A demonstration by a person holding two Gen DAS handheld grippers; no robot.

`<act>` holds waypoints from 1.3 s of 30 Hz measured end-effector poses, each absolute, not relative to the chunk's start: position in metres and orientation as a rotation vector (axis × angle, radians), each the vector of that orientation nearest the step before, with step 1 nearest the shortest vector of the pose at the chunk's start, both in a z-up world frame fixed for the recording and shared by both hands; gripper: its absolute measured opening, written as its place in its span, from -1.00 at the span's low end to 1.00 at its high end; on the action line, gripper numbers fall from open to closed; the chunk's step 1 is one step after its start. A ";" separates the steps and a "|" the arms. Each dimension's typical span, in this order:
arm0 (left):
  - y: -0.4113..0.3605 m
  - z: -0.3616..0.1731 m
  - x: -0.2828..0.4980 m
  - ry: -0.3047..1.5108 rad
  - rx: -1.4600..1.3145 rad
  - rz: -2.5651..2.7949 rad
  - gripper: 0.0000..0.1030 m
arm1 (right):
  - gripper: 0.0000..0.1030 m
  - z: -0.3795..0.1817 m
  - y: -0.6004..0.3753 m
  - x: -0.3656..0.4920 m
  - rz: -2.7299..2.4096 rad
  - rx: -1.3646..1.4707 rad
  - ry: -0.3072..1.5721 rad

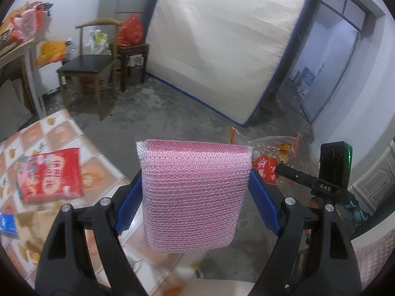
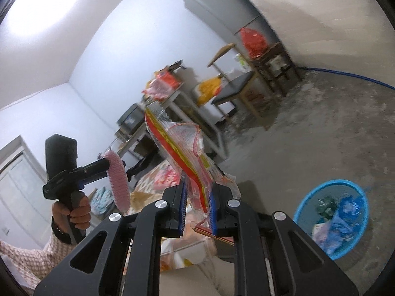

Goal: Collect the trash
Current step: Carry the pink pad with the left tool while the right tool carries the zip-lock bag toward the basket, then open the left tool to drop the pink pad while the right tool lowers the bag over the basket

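I have 2 pieces of trash lifted off the table (image 1: 61, 133): my left gripper (image 1: 195, 192) is clamped on a pink sponge (image 1: 192, 194), and my right gripper (image 2: 197, 209) pinches a clear plastic wrapper (image 2: 182, 153) narrowly. Both ride high, I judge, to clear the table edge. The blue basket (image 2: 306, 202) sits on open floor below right, an unobstructed path. A red packet (image 1: 51, 175) is not yet collected.
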State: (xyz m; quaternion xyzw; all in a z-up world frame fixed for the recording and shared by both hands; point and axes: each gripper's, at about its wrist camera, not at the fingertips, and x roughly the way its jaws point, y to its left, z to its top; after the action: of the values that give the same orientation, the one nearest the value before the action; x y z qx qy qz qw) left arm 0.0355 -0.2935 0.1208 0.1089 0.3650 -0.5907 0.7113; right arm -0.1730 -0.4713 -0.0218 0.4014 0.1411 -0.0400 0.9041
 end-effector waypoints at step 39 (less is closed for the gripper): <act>-0.527 -0.178 -0.031 1.393 0.362 -1.040 0.54 | -0.70 -0.218 -0.587 -0.230 -0.530 1.202 0.583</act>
State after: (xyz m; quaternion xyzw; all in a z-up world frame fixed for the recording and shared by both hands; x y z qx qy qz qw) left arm -0.0315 -0.5269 -0.1780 0.1583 0.6084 -0.4542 0.6312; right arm -0.2298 -0.5872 -0.2176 0.5507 0.2672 -0.2429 0.7526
